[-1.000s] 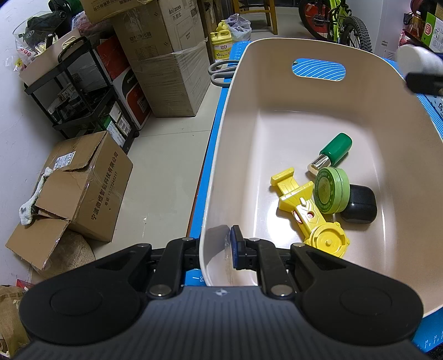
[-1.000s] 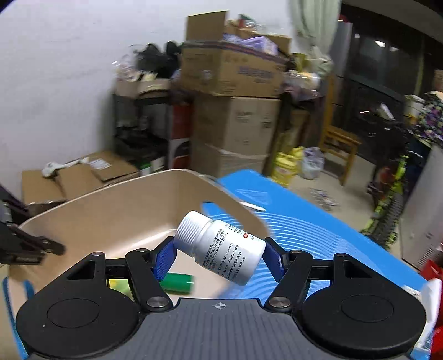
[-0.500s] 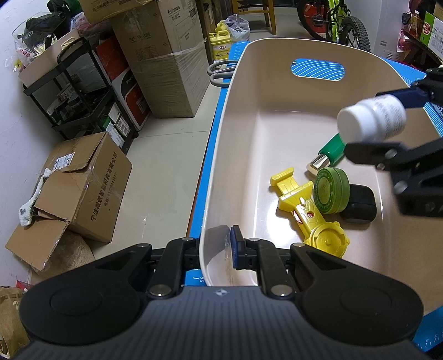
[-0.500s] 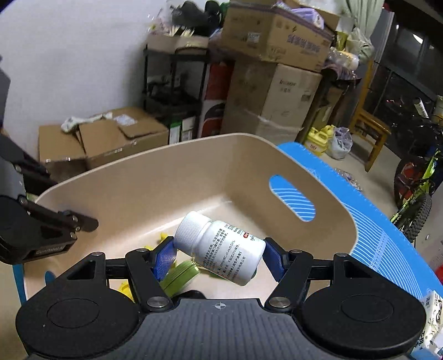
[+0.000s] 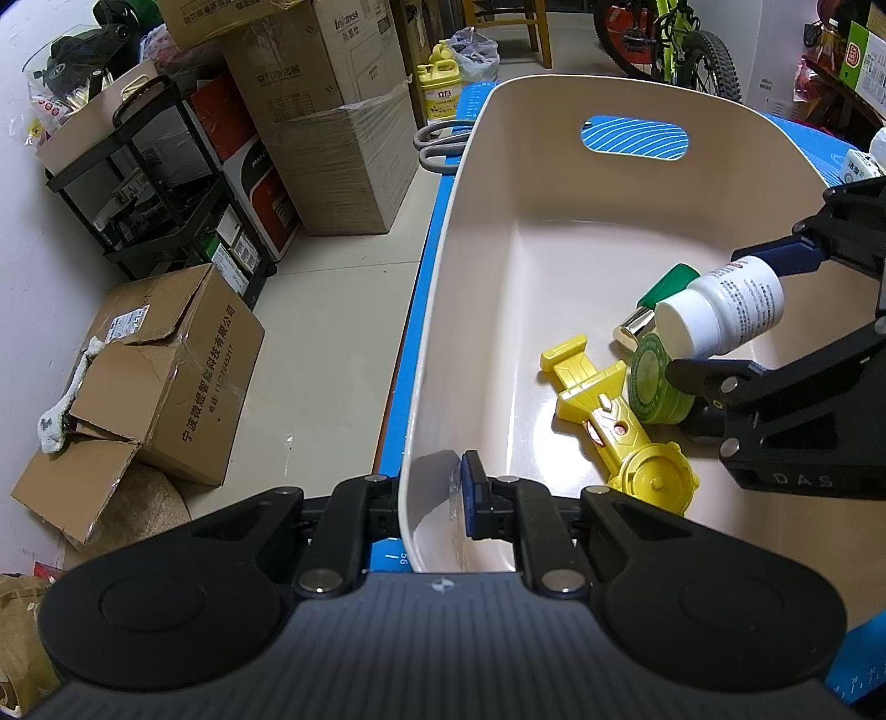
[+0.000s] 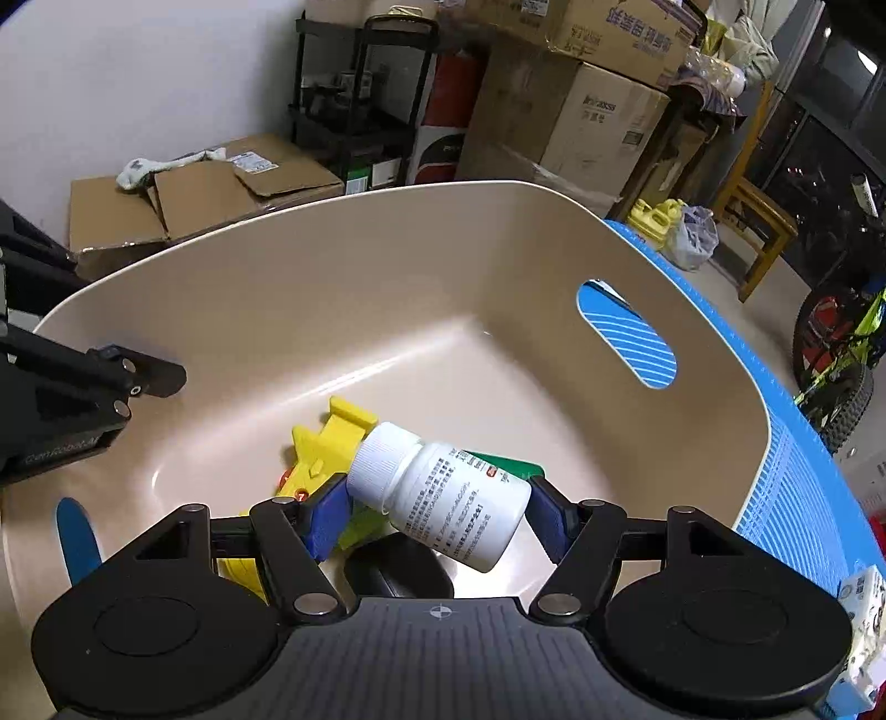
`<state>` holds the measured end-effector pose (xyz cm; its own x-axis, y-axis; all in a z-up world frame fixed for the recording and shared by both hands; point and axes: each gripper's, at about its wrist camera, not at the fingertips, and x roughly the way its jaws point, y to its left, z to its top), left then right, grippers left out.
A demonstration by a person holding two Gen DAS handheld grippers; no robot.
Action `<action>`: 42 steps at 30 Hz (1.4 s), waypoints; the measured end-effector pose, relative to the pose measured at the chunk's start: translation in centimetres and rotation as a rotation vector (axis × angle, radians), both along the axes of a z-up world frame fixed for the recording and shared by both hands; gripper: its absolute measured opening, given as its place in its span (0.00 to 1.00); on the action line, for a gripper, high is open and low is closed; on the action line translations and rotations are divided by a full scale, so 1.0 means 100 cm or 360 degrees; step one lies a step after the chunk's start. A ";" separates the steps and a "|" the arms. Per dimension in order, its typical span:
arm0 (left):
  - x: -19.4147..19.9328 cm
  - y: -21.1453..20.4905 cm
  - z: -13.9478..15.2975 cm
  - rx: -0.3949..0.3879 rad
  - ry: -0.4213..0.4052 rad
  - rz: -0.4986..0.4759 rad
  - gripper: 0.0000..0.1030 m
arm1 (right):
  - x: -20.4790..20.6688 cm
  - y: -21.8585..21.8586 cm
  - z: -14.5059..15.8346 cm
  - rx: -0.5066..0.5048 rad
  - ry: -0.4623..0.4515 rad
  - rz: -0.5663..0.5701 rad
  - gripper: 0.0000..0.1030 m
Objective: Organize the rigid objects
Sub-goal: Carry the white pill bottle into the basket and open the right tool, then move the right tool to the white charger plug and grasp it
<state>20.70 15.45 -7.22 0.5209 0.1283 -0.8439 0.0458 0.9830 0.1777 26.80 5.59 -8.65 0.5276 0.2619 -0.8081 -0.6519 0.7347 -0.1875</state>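
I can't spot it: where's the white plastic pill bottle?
The white plastic pill bottle is clamped in the right gripper, above the yellow toy inside the beige tub.

Cluttered storage room: stacked cardboard boxes [image 5: 326,116], bicycle [image 5: 670,39], shelving rack [image 5: 160,183].

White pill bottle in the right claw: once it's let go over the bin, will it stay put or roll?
The white pill bottle is round and smooth-sided and held tilted, so it will probably land on its side and roll. It hangs over the yellow toy and green disc, which may stop it. The right claw grips hard plastic; it looks rigid.
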 end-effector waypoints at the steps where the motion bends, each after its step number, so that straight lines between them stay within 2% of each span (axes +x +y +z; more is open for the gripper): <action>1: 0.000 0.000 0.000 0.0002 0.0000 -0.0001 0.16 | 0.000 0.000 0.000 -0.0001 0.0004 -0.0007 0.70; 12: -0.001 -0.002 -0.001 0.0003 0.0001 0.0001 0.16 | -0.005 -0.015 0.013 0.0082 -0.0042 -0.0038 0.74; 20: -0.001 -0.002 -0.001 0.0003 0.0001 0.0002 0.17 | 0.002 -0.062 0.045 0.0241 -0.0132 -0.0139 0.75; 25: -0.001 -0.002 -0.001 0.0004 0.0001 0.0001 0.17 | 0.016 -0.099 0.063 0.0314 -0.0200 -0.0281 0.75; 30: -0.001 -0.002 -0.001 0.0004 0.0001 0.0001 0.17 | 0.029 -0.130 0.055 0.0289 -0.0225 -0.0413 0.75; 31: -0.001 -0.001 -0.001 0.0003 0.0000 0.0002 0.17 | 0.032 -0.135 0.050 0.0283 -0.0222 -0.0437 0.78; 36: -0.001 -0.002 -0.001 0.0004 0.0001 0.0001 0.17 | 0.040 -0.159 0.042 0.0457 -0.0158 -0.0503 0.82; 42: -0.001 -0.001 0.000 0.0003 0.0002 0.0000 0.17 | 0.039 -0.168 0.044 0.0472 -0.0220 -0.0526 0.81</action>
